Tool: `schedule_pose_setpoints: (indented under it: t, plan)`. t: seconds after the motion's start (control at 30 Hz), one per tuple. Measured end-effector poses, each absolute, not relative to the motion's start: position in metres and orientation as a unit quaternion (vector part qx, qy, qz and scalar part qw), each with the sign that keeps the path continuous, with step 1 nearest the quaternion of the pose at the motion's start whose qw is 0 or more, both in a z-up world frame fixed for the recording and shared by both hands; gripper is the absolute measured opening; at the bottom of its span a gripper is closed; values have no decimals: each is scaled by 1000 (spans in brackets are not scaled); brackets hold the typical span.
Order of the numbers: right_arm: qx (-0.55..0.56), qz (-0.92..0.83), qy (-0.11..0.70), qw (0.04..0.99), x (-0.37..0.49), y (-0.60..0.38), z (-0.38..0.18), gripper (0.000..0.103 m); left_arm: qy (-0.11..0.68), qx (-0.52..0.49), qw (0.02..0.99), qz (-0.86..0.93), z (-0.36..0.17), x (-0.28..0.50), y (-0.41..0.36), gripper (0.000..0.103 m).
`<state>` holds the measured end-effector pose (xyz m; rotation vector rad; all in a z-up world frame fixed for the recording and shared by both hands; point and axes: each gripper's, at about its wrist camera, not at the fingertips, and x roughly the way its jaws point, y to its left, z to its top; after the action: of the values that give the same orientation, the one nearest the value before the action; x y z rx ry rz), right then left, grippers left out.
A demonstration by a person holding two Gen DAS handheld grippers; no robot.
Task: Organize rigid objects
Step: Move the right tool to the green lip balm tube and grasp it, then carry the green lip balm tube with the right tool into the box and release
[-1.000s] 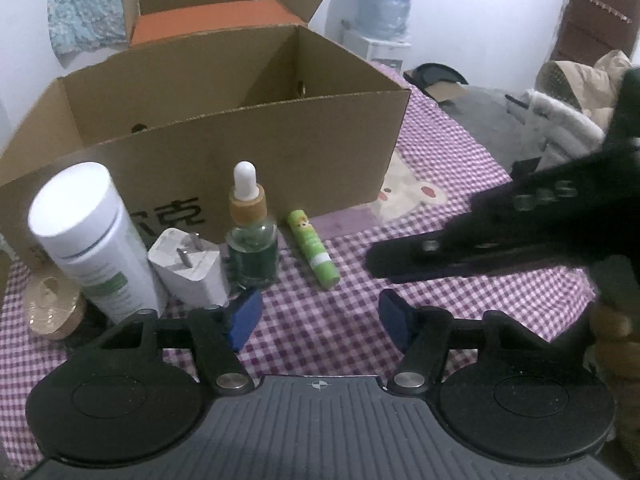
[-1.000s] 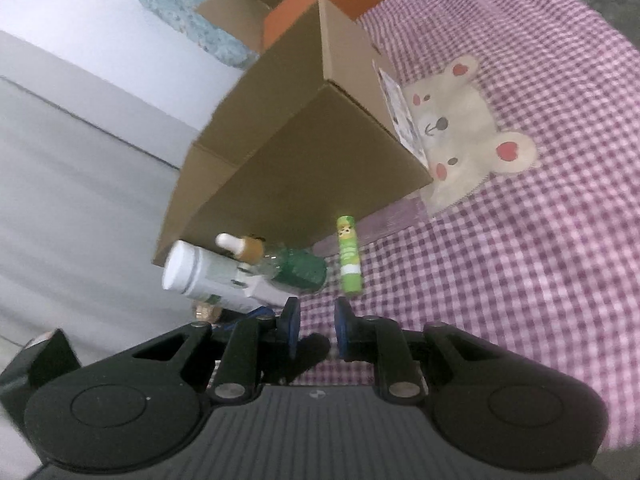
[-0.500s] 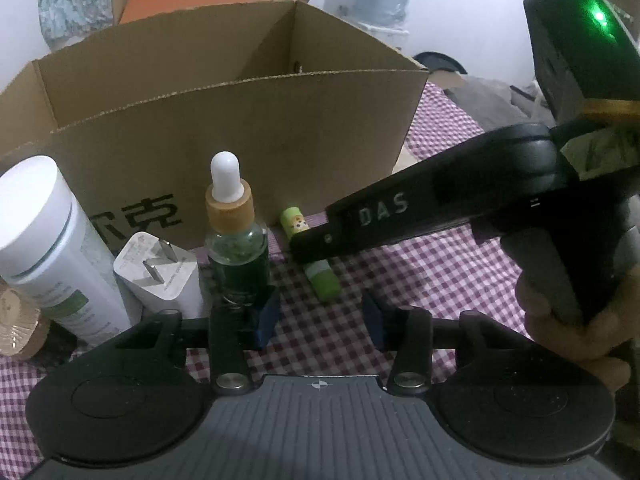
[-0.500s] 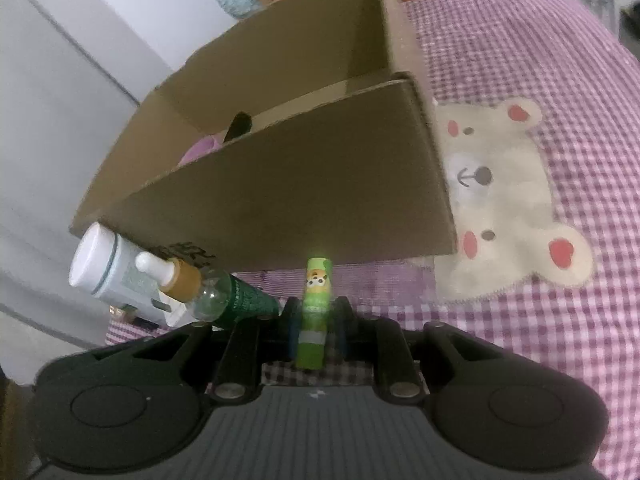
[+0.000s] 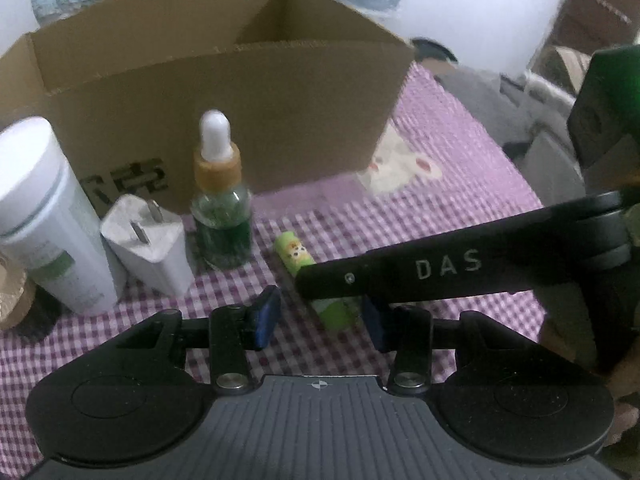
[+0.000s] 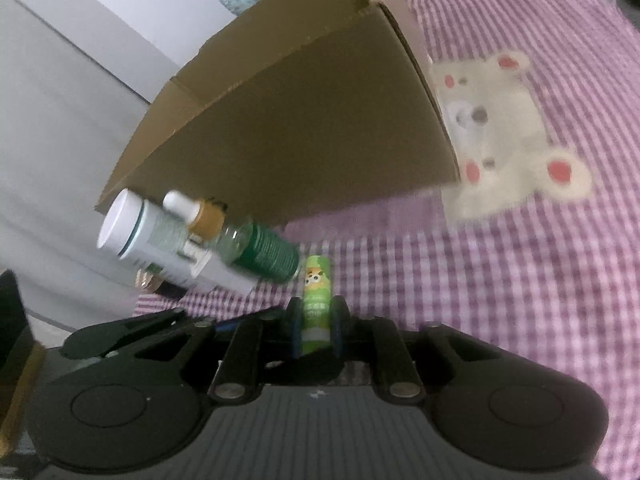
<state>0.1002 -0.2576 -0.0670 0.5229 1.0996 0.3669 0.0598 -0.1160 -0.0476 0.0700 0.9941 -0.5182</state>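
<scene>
A green lip balm tube lies on the pink checked cloth in front of the cardboard box. My right gripper straddles its near end, jaws closing, and both pads touch its sides. In the left wrist view one of the right gripper's fingers crosses over the tube. My left gripper hovers just short of the tube, open, holding nothing. To the left stand a green dropper bottle, a white charger plug and a white bottle.
The box is open at the top, close behind the row of objects. A gold round lid sits at the far left edge. A bear print marks the cloth right of the box. A person's hand holds the right gripper.
The right gripper came down over the green tube and its jaws closed in on it. The left gripper's jaws narrowed, and its view swung right, from the dropper bottle toward the tube.
</scene>
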Motion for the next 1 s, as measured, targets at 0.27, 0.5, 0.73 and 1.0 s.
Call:
schedule_pose_setpoints:
  t: [0.27,0.5,0.73,1.0]
  plan:
    - [275,174,523,788,87,-266,-73,16,460,96,850,-238,-49,41,-128,44]
    - [270,179,528,785,92,-256,-68,16,459,97,853,-229,-50,43,-127,38]
    - [269,182,527,785,98,-250,-75,16,460,95,855,-221,-50,44,-124,31]
    - [233,192,515,802,96,-242,-72,17,458,91,857,-219,-47,44,-118,24]
